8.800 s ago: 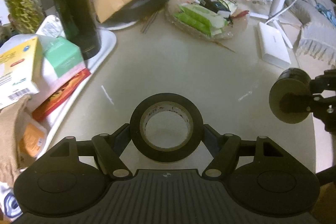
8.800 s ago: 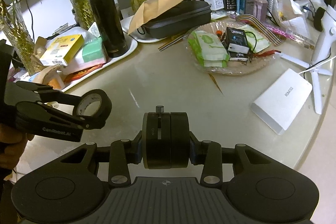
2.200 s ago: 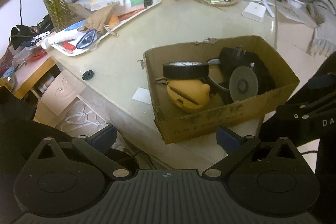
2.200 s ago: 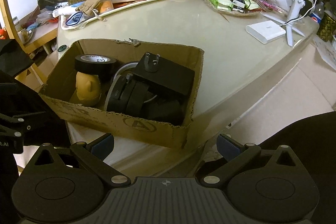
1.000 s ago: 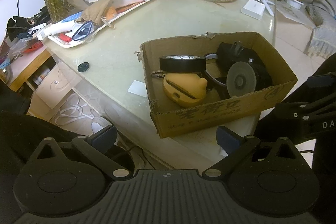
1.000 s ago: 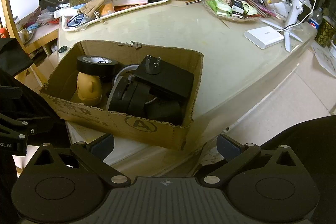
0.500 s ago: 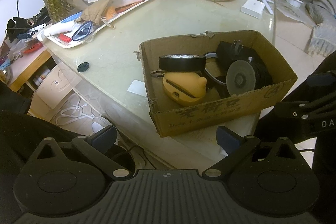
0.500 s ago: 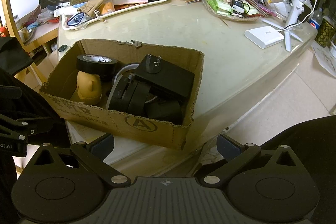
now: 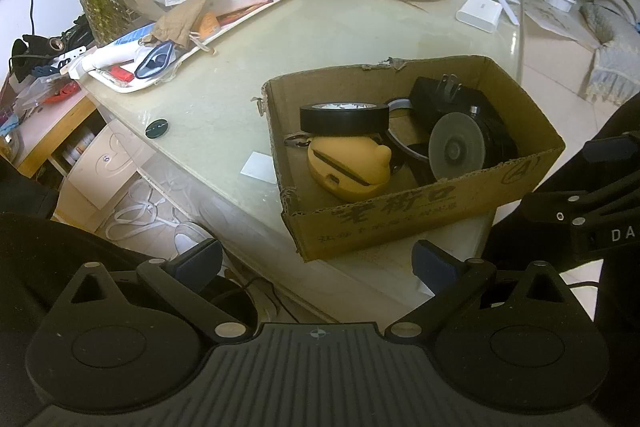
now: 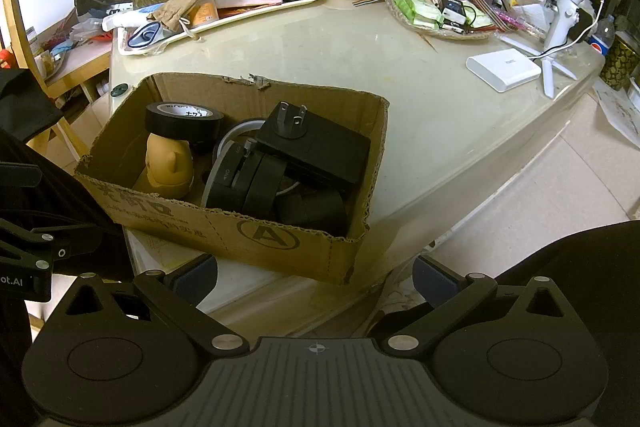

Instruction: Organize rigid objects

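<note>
tape roll (image 9: 344, 117) now in cardboard box (image 9: 404, 215), left claw (image 9: 316, 261) emptied

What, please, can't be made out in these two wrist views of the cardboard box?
- Brown cardboard box floor: both views, covered by contents.
- Grey ring: mostly hidden under the black plug adapter.
- Yellow animal-shaped case: top hidden beneath the black tape roll.
- Box print: left view, blurred.
</note>
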`<control>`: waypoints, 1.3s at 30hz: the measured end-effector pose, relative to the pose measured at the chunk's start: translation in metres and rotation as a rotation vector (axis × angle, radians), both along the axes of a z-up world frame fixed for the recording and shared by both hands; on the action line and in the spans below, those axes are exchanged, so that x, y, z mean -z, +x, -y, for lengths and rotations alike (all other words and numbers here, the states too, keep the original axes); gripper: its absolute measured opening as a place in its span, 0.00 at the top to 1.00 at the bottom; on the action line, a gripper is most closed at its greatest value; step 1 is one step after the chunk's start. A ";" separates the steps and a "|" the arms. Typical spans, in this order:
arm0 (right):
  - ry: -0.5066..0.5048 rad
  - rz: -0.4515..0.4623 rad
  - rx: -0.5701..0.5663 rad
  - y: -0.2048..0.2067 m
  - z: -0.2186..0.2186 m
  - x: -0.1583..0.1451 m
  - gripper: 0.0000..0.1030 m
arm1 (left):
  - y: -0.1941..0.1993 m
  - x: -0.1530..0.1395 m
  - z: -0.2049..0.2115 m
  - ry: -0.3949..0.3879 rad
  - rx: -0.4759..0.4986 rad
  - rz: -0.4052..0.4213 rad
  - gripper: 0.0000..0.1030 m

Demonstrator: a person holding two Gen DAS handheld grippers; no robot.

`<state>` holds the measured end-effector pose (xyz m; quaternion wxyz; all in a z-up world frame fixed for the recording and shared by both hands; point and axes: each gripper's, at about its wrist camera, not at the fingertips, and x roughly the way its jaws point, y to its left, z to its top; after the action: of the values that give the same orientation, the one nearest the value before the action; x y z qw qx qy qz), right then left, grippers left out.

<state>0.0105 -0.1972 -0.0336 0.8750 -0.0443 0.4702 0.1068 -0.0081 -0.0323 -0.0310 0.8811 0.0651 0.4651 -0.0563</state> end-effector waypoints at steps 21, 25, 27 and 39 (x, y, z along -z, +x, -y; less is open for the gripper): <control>-0.001 -0.001 -0.001 0.000 0.000 0.000 0.00 | 0.000 -0.001 -0.002 -0.013 -0.014 0.001 0.00; -0.001 -0.001 0.000 0.000 0.000 0.000 0.00 | 0.000 -0.001 -0.002 -0.013 -0.014 0.001 0.00; -0.002 -0.001 0.000 0.000 0.000 0.000 0.00 | 0.000 -0.001 -0.002 -0.013 -0.016 0.003 0.00; -0.003 -0.002 -0.001 0.001 -0.001 0.000 0.00 | 0.001 -0.002 -0.004 -0.014 -0.021 0.005 0.00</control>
<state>0.0111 -0.1966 -0.0338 0.8744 -0.0457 0.4712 0.1065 -0.0074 -0.0284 -0.0292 0.8833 0.0540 0.4631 -0.0502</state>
